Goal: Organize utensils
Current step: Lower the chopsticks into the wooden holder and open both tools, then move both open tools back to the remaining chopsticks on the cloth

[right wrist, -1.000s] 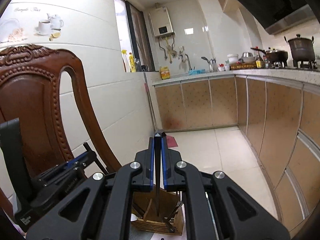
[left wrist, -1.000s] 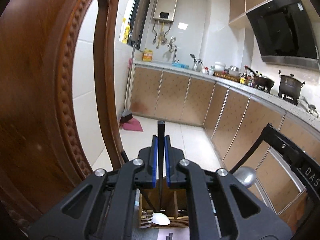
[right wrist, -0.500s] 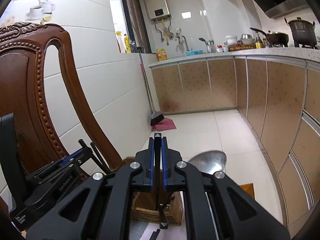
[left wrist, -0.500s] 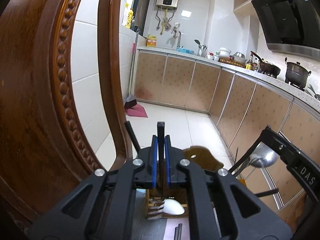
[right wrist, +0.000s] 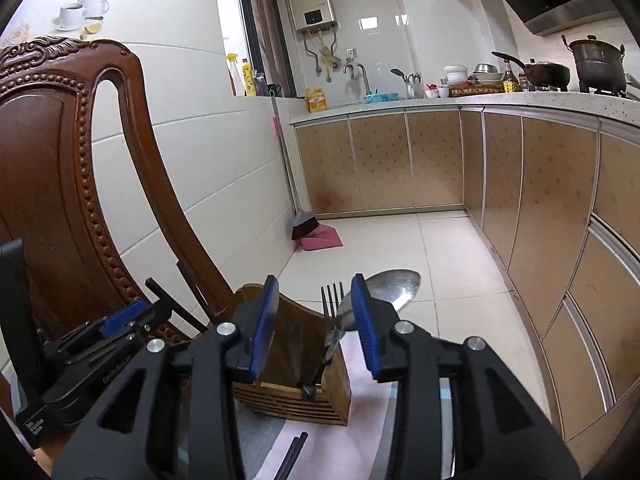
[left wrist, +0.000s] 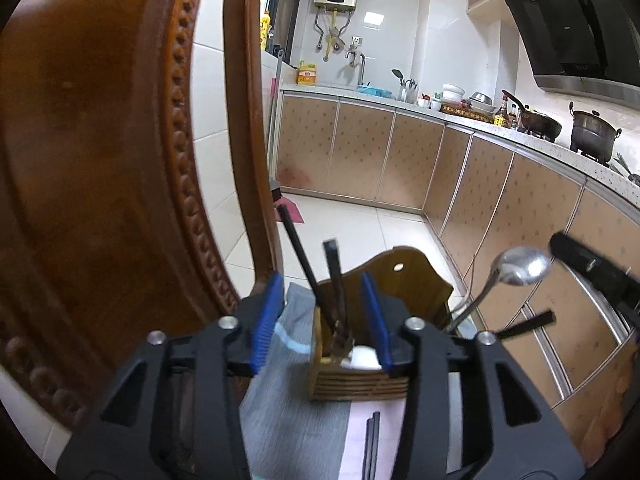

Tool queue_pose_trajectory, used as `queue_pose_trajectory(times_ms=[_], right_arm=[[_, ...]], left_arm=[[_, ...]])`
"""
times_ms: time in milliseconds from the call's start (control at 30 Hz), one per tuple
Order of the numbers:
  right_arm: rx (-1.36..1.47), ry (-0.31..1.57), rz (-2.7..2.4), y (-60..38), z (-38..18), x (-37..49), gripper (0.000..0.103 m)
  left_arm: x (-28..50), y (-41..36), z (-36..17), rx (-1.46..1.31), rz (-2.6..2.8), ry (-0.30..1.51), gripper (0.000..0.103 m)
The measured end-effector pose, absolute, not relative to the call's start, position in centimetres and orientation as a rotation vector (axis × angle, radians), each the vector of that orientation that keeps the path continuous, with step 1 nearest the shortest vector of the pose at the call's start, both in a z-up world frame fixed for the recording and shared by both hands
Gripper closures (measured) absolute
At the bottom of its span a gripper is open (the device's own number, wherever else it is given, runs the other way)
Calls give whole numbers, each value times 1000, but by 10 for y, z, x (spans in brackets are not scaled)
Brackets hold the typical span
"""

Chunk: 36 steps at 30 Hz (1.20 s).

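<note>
Chair (right wrist: 60, 168) of carved dark wood looms left of a wooden utensil holder (right wrist: 296, 392) standing on a placemat (left wrist: 296, 432). Left gripper (left wrist: 324, 320) and right gripper (right wrist: 316, 328) hover just before the holder, jaws opening, blue pads pressing on nothing. Black chopsticks (left wrist: 320, 280), a steel ladle (right wrist: 384, 292) and a fork (right wrist: 330, 312) stand inside it; another chopstick pair (right wrist: 294, 458) lies on the mat.
</note>
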State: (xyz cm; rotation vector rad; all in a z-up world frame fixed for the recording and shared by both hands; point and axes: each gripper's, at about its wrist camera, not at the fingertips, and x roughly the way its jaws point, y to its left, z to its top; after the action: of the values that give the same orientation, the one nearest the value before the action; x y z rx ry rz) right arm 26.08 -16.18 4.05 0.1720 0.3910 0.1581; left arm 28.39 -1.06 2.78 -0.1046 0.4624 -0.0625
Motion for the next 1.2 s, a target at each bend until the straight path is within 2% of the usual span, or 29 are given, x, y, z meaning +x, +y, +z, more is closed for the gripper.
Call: queue_pose_trajectory(times_ms=[200,333,500,600,667,900,1200], right_arm=[[165,358,208,-171,57,205,65],[167,415,303,-171,43,160,65],[104,654,307,-147,-37,166,65],[136,957,319,-131,-105,202,65],[111,1026,261,-123,-130,217,65],[288,916,122,-123,-147,263,65],[337,926,-13,-110,-168,317,65]], left_arm=[[239,-18,21,-46,-90,475,58],[202,-23,0,-36,-118,545,52],[176,-14,-57,-73,-106,736,51],[166,-2,-84,-118,-103,844,51],[162,1,-94,-104,-99,882,50],[153,4,-98,-94,-105,889,45],[148,5,-102,-73,-126,907,41]])
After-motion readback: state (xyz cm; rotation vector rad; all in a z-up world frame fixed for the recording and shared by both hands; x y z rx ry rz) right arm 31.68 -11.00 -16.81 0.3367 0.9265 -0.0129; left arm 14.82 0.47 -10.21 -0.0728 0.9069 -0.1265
